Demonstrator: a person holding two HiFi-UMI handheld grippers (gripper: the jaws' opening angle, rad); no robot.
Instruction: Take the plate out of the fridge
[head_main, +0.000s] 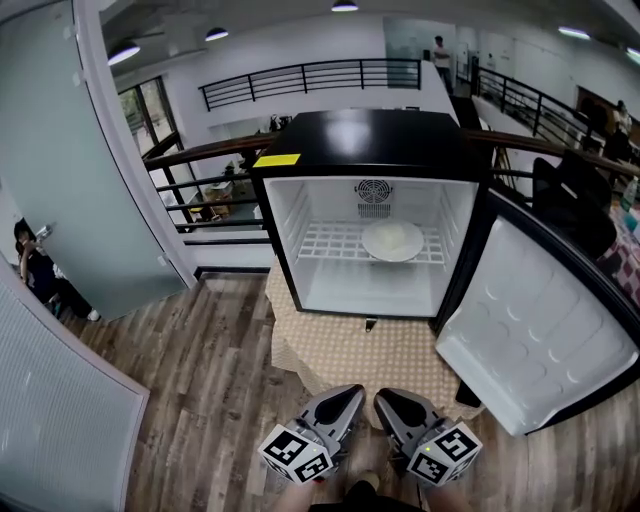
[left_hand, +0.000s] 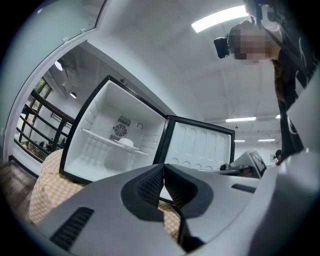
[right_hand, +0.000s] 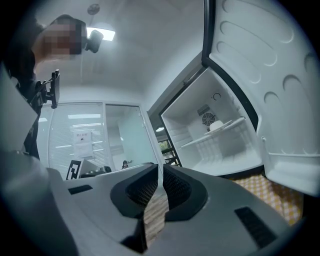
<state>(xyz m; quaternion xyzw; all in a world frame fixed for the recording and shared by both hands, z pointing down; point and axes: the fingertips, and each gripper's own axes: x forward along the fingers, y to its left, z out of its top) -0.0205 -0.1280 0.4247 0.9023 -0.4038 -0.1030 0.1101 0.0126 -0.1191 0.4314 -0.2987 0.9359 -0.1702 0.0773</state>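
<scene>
- Yellow label (head_main: 276, 160) at front left corner of fridge (head_main: 370, 135) top: print too small to read.
- Paper notice (right_hand: 82, 143) on far partition (right_hand: 60, 127): likewise illegible.

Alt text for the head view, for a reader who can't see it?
A small black fridge stands open on a checked cloth, its door swung right, a white plate on its wire shelf. Low in frame, the left gripper and right gripper sit side by side, jaws together and empty, short of the fridge.
</scene>
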